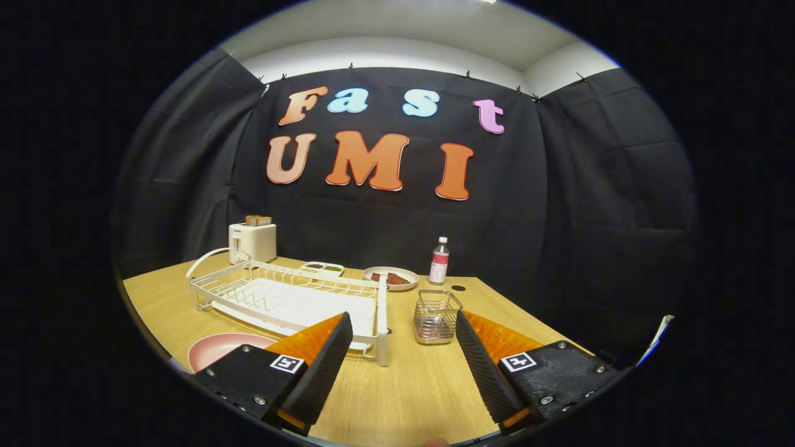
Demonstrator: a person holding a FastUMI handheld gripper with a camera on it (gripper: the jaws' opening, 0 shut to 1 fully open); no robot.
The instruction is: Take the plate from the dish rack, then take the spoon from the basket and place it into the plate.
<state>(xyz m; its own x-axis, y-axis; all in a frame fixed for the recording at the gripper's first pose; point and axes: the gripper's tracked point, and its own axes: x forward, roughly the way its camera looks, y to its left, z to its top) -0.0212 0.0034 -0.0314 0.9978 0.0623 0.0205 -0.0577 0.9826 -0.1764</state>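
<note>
- pink plate (pixel 217 349) is lying flat on the table (pixel 404 385), just left of the fingers (pixel 400 357), beside the white dish rack (pixel 292 301).
- fingers are standing wide apart, holding nothing.
- wire basket (pixel 437 316) is sitting just ahead of them, with the spoon (pixel 436 323) inside it hard to make out.

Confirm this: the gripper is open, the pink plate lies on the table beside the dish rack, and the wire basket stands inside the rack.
One thing is wrong: the wire basket stands on the table beside the dish rack, not inside it, as the gripper view shows. The gripper is open and the pink plate lies on the table beside the rack.
</note>
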